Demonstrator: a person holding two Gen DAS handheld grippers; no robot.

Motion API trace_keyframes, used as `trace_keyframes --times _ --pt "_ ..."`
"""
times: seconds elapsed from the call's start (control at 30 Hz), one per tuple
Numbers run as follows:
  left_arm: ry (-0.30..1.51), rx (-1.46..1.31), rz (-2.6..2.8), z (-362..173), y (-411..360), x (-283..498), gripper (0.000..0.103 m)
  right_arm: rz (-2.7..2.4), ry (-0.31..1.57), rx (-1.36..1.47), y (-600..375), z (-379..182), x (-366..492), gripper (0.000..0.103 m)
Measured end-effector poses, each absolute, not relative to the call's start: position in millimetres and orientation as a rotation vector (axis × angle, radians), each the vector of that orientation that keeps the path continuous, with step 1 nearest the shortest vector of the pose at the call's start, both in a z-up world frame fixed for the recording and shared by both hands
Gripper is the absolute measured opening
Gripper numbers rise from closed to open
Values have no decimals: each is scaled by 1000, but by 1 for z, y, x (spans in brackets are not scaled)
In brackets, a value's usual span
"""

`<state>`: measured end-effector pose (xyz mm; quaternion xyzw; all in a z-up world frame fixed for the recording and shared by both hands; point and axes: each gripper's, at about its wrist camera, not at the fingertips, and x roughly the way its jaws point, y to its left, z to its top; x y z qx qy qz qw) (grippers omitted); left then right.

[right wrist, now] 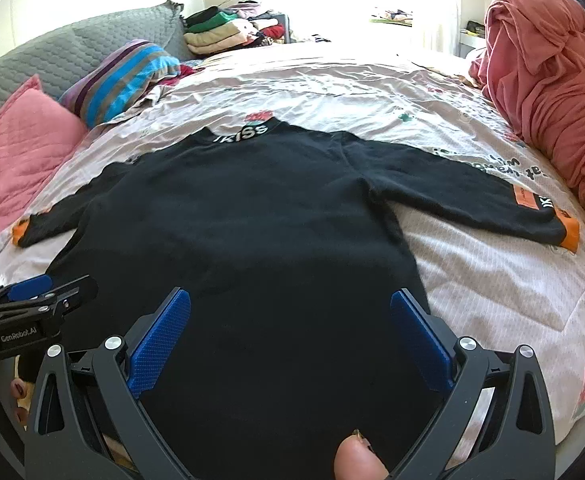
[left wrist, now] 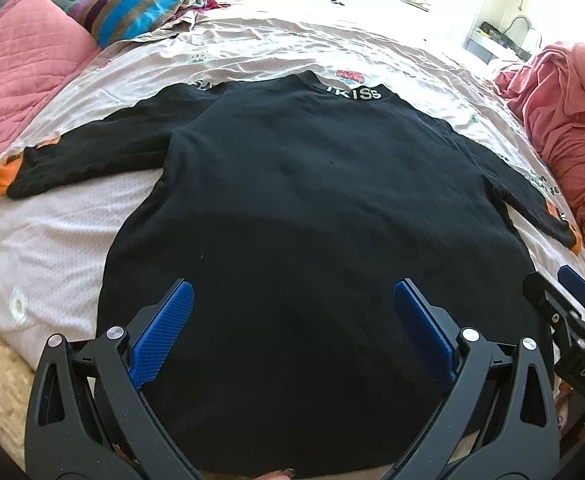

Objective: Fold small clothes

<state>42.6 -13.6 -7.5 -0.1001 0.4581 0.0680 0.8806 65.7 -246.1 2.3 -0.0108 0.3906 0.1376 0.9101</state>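
Observation:
A black long-sleeved sweater point(left wrist: 312, 184) point(right wrist: 244, 208) lies flat on the bed, white lettering on its collar at the far end, both sleeves spread sideways with orange cuffs point(left wrist: 6, 174) point(right wrist: 568, 234). My left gripper point(left wrist: 292, 312) hovers open above the hem, its blue pads point(left wrist: 164, 332) wide apart with nothing between them. My right gripper point(right wrist: 290, 312) is likewise open over the hem, further right. Each gripper shows at the edge of the other's view: the right gripper point(left wrist: 564, 304) and the left gripper point(right wrist: 40, 292), whose jaw states I cannot judge there.
The bed has a pale printed cover point(left wrist: 252, 44) point(right wrist: 492, 280). Pink pillow point(left wrist: 16, 68) and striped pillow point(right wrist: 120, 76) lie at the left, a heap of pink cloth point(right wrist: 552, 88) at the right, folded clothes point(right wrist: 220, 32) stacked behind. A fingertip point(right wrist: 356, 460) shows at the bottom.

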Motion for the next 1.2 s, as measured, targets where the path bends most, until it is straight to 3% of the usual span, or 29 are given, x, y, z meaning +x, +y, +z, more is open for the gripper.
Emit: trace_keyframes --times 0.63,1.2 --pt "968 -206 106 0 -12 118 94 83 821 73 -302 -5 146 99" --pt "990 -194 69 -9 -23 165 94 -212 866 298 -428 -26 193 99"
